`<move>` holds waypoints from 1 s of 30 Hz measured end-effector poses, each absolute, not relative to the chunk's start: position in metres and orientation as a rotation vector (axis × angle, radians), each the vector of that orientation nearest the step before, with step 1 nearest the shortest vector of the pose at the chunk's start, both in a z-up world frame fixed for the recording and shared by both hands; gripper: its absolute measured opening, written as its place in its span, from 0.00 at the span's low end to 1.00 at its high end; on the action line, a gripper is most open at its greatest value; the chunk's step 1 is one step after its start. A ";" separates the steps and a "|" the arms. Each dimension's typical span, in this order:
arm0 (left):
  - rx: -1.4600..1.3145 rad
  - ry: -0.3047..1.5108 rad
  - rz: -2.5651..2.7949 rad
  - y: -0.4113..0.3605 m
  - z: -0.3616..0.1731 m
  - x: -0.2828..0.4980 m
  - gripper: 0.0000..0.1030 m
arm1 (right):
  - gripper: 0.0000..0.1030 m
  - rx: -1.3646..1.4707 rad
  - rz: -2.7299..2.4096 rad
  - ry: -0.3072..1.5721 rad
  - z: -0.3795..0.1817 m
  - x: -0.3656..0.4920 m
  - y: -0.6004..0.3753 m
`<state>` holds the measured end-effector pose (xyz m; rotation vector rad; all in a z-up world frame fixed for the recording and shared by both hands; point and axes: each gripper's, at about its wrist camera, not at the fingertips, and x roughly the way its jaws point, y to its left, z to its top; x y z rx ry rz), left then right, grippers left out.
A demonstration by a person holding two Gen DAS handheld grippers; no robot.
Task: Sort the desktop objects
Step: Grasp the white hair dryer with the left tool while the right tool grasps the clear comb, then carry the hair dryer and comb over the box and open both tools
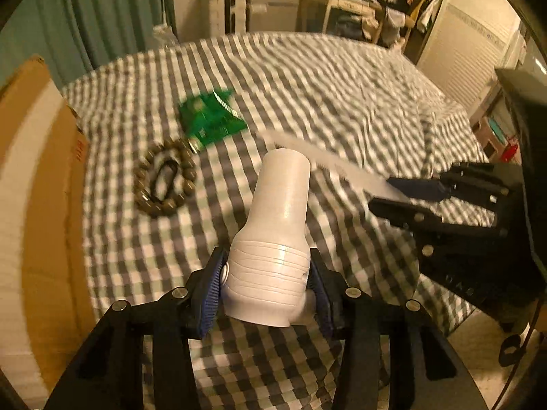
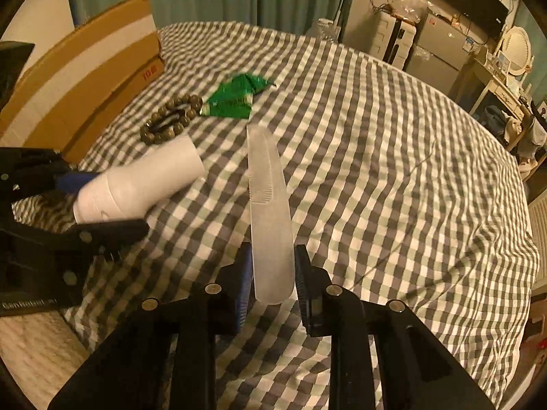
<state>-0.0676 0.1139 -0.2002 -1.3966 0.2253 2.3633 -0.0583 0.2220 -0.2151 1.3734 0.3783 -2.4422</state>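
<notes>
My left gripper [image 1: 266, 273] is shut on a stack of white paper cups [image 1: 283, 198], its blue pads pressing the wide rim end while the stack tilts away over the checked cloth [image 1: 342, 85]. My right gripper [image 2: 271, 273] is shut on a translucent white comb [image 2: 270, 205] that points forward above the cloth. The right wrist view shows the left gripper [image 2: 106, 205] at the left with the cups [image 2: 147, 181]. The left wrist view shows the right gripper [image 1: 407, 194] at the right with the comb [image 1: 328, 160].
A brown bead bracelet [image 1: 165, 181] around a black hair tie and a green foil packet [image 1: 212, 116] lie on the cloth ahead. A cardboard box [image 1: 37, 205] stands along the left edge. Furniture and curtains line the room behind.
</notes>
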 end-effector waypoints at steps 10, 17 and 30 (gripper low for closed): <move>-1.214 0.226 2.479 0.098 -0.144 -0.053 0.46 | 0.03 1.292 -2.509 0.338 -0.183 -0.049 0.218; -1.128 0.177 2.550 0.078 -0.108 -0.041 0.46 | 0.03 1.233 -2.547 0.321 -0.164 -0.044 0.210; -0.945 0.147 2.704 0.032 -0.044 -0.001 0.47 | 0.03 1.027 -2.669 0.233 -0.100 -0.011 0.184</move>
